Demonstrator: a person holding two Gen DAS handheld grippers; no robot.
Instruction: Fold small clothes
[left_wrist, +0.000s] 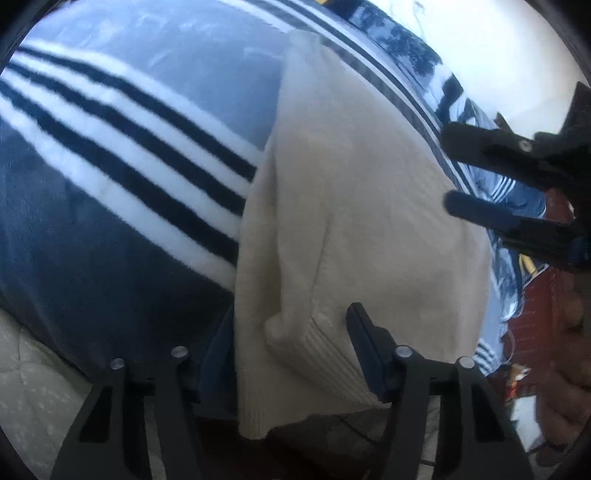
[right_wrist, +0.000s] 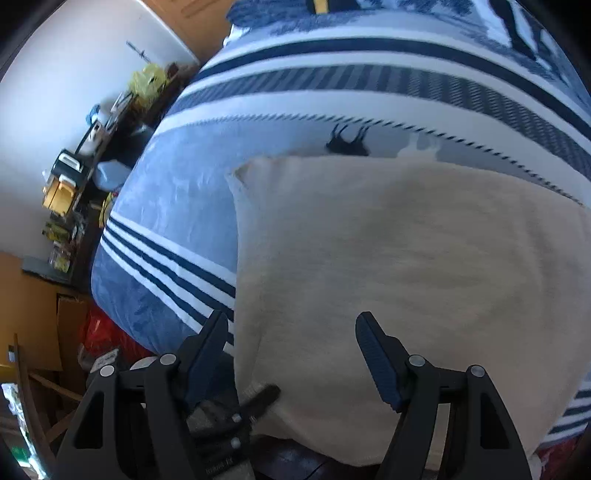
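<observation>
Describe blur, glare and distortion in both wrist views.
Left wrist: fisheye bulges the striped blanket; wall at top right blown out white; cream garment soft, right gripper dark. Right wrist: blanket bands curve strongly; garment texture smeared; left gripper blurred in shadow.

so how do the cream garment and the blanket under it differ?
Colour: the cream garment is plain and pale; the blanket is blue with dark and white stripes.
Texture: the garment is ribbed knit, most plainly at its near edge; the blanket looks fleecy.
Position: the garment lies on top, with a raised fold in the left wrist view; the blanket spreads beneath and far beyond it.
Both are soft fabric.
</observation>
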